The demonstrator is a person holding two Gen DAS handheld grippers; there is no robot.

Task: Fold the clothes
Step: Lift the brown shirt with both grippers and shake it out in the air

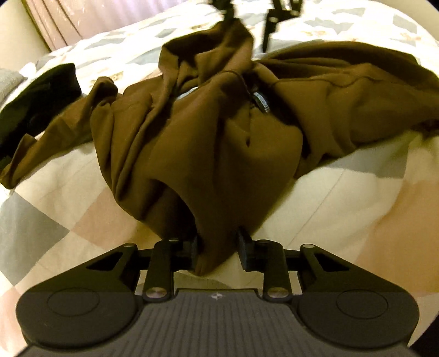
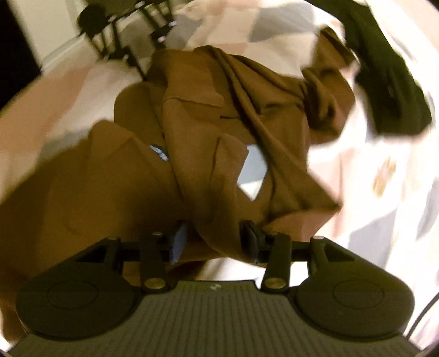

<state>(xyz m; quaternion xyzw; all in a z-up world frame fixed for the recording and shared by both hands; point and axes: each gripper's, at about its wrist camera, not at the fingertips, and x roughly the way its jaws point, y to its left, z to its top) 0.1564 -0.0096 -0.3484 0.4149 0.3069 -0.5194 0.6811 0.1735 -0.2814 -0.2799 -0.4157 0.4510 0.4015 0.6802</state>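
A crumpled brown garment [image 1: 208, 153] lies on a patchwork quilt [image 1: 343, 197]. My left gripper [image 1: 218, 254] has a fold of the brown cloth between its fingers, which stand a little apart around it. In the right wrist view the same brown garment [image 2: 219, 131] is bunched up, and my right gripper [image 2: 214, 241] has a twist of its cloth between its fingers. The right gripper also shows at the top of the left wrist view [image 1: 247, 19], lifting a peak of the cloth. A blue label [image 2: 159, 152] shows inside the garment.
A dark green or black garment [image 1: 41, 96] lies at the left of the quilt; it also shows at the top right of the right wrist view [image 2: 392, 82]. A curtain [image 1: 82, 19] hangs behind the bed. The right view is motion blurred.
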